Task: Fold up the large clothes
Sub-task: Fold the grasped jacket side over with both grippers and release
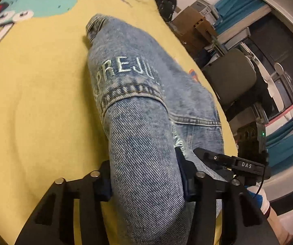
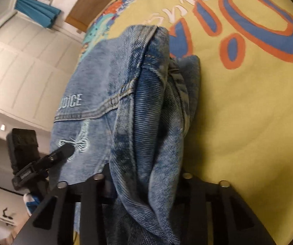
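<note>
A light blue denim jacket [image 1: 138, 77] with pale embroidered letters lies on a yellow bed cover [image 1: 40, 94]. My left gripper [image 1: 146, 185] is shut on a bunched fold of the denim, which fills the gap between the fingers. In the right wrist view the same jacket [image 2: 109, 77] drapes over the yellow cover [image 2: 248, 122]. My right gripper [image 2: 144, 183] is shut on a thick fold of denim. Each view shows the other gripper: the right one [image 1: 224, 163] at the jacket's near right edge, the left one [image 2: 44, 159] at its near left edge.
The bed cover has blue and orange printed letters [image 2: 258, 26] and a teal cartoon print [image 1: 44, 0]. Right of the bed stand a grey chair [image 1: 232, 79], cardboard boxes [image 1: 191, 24] and shelves. White cupboard doors [image 2: 24, 67] stand left of the bed.
</note>
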Demonstrator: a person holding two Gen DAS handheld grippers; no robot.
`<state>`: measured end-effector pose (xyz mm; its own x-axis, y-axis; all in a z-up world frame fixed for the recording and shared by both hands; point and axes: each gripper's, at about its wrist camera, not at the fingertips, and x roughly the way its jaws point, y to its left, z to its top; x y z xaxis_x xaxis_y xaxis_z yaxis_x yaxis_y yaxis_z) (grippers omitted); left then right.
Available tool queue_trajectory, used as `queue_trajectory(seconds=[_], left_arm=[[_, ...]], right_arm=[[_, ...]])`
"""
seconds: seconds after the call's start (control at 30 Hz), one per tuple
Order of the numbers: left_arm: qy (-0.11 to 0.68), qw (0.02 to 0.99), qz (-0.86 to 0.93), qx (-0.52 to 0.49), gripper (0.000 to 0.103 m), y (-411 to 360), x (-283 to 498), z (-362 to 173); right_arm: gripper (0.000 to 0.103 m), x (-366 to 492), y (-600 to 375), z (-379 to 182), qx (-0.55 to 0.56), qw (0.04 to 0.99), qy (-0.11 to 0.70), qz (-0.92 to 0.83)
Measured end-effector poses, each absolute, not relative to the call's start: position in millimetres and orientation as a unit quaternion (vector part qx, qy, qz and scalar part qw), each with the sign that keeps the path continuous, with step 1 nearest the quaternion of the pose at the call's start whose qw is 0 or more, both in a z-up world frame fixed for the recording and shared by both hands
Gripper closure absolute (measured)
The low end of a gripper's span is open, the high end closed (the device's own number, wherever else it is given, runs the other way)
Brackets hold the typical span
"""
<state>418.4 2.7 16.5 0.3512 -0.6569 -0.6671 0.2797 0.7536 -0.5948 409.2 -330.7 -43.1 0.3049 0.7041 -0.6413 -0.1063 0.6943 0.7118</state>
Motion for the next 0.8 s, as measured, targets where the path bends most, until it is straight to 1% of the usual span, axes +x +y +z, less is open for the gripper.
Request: queue_trajectory(seconds=[0.1,0.2,0.37,0.5,0.6,0.63,0.67,0.7,0.73,0.8], left_arm=[[0.471,0.808,-0.304,-0.179,0.064,10.7,410.2,35.0],[0.448,0.822,-0.307,-0.171,0.065,28.0,400.9,56.0],[0.418,0.846,-0.291,-0.158,0.065,76.4,378.5,85.1],[0.426,0.849,-0.270,-0.160,0.065,98.9,363.7,74.5],[0.463,0.834,-0.249,-0.167,0.063,106.9,360.0,43.3],[0.477,0.828,-0.241,-0.168,0.062,109.9,357.5,29.8],[0.485,0.825,-0.235,-0.167,0.059,112.2,356.0,22.6],[0.487,0.824,-0.232,-0.171,0.057,116.0,352.1,15.7],[0.482,0.825,-0.231,-0.183,0.055,121.3,348.4,13.7],[0.478,0.825,-0.227,-0.196,0.053,129.1,346.1,16.5]], right_arm=[[0.077,408.5,-324.7,-23.8,0.284,0.766,0.502,0.284],[0.077,408.1,-310.9,-1.5,0.282,0.772,0.483,0.304],[0.077,408.6,-269.5,17.3,0.283,0.769,0.463,0.339],[0.077,406.2,-233.9,5.4,0.279,0.756,0.476,0.351],[0.075,406.6,-215.5,-18.3,0.267,0.745,0.508,0.340],[0.074,407.2,-211.1,-29.6,0.263,0.741,0.521,0.332],[0.071,407.0,-211.3,-35.2,0.266,0.739,0.525,0.328],[0.065,407.9,-213.0,-39.1,0.272,0.737,0.526,0.326],[0.061,407.7,-216.9,-42.1,0.281,0.735,0.527,0.321],[0.047,408.5,-225.9,-42.7,0.276,0.743,0.527,0.306]])
